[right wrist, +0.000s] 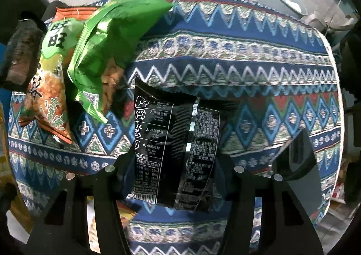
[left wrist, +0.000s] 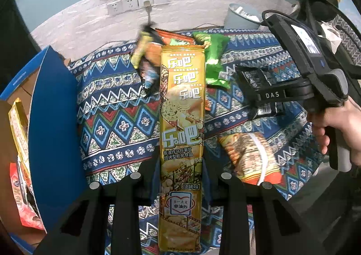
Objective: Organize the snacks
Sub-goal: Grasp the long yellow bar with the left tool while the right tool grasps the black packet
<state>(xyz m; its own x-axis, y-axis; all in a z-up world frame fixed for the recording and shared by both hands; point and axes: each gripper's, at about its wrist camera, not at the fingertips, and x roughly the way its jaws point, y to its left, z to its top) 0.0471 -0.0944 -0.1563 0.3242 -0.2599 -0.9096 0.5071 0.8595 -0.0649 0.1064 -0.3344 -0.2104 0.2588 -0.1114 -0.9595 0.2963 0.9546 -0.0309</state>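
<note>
Gold chip sleeve [left wrist: 181, 133] clamped lengthwise in my left tongs [left wrist: 180, 178], lifted over the table [left wrist: 117, 106] for the blue box [left wrist: 53, 119] on the left. Right tongs [right wrist: 173, 164] pinch the black packet [right wrist: 176, 140] mid-table.

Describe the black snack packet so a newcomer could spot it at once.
Start at the table under the blue patterned cloth, then look to the right gripper. Between its fingers sits the black packet, back side up. It alone is black with white printed text and icons; the green bag and orange-green bag nearby are brightly coloured.
</note>
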